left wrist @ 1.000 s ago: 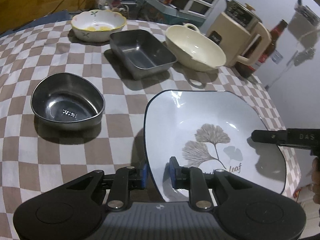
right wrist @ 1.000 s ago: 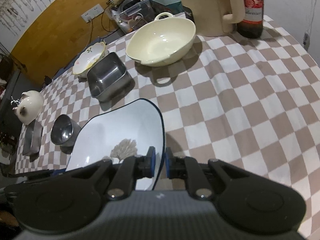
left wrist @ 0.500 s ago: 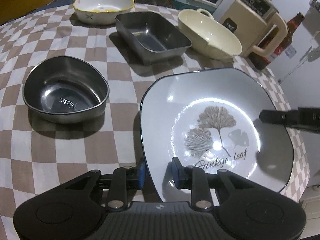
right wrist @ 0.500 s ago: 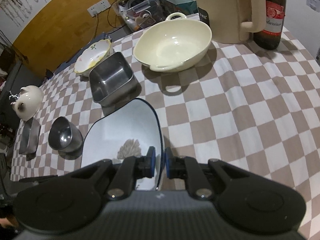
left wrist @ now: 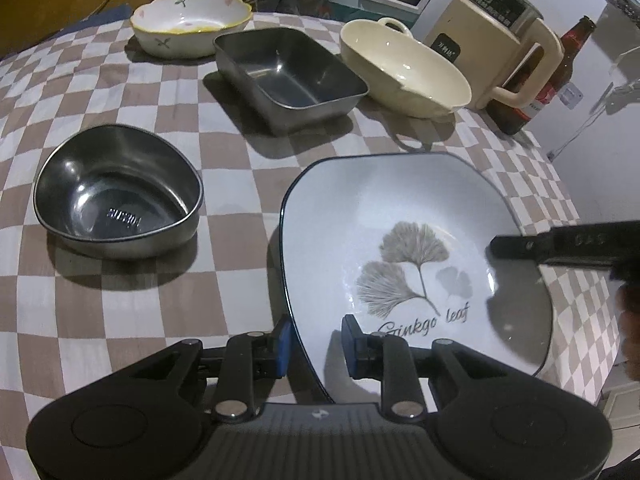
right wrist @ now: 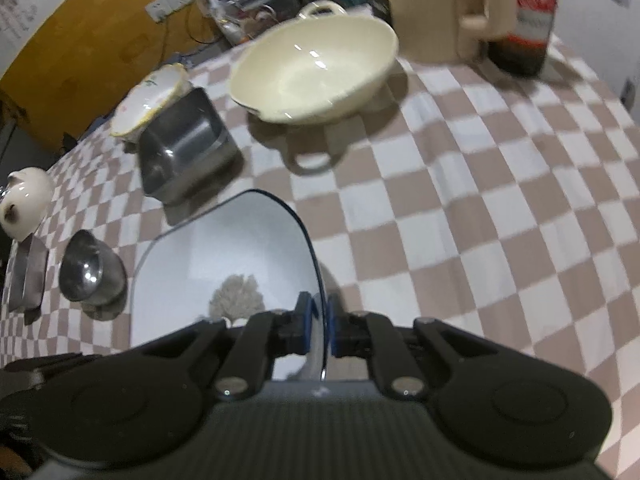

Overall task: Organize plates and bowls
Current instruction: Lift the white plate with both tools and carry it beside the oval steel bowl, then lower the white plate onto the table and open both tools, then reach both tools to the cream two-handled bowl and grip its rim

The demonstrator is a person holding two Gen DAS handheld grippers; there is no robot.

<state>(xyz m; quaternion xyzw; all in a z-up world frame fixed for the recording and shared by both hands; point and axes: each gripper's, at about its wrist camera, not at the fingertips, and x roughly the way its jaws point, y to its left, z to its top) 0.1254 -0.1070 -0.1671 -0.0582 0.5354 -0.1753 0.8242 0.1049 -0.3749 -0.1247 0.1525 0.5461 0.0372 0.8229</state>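
A pale blue square plate (left wrist: pixel 400 216) with a ginkgo leaf print and dark rim is held above the checkered tablecloth. My left gripper (left wrist: pixel 316 344) straddles its near-left rim with a small gap at the pads, jaws open. My right gripper (right wrist: pixel 317 322) is shut on the plate's (right wrist: pixel 224 248) right rim; its finger also shows in the left wrist view (left wrist: pixel 560 242). A round steel bowl (left wrist: pixel 116 192) sits left of the plate. A steel rectangular pan (left wrist: pixel 288 76), a cream handled bowl (left wrist: pixel 404 70) and a floral bowl (left wrist: pixel 188 24) stand in a row behind.
A beige electric kettle (left wrist: pixel 504 36) and a brown beer bottle (left wrist: pixel 548 80) stand at the back right near the table edge. A white piggy bank (right wrist: pixel 24 204) and a small steel tray (right wrist: pixel 28 276) sit at the far left. Clutter lies behind the table.
Both grippers and the plate moved forward toward the row of bowls. The left jaws widened slightly around the plate's rim. The right gripper stayed clamped on the rim.
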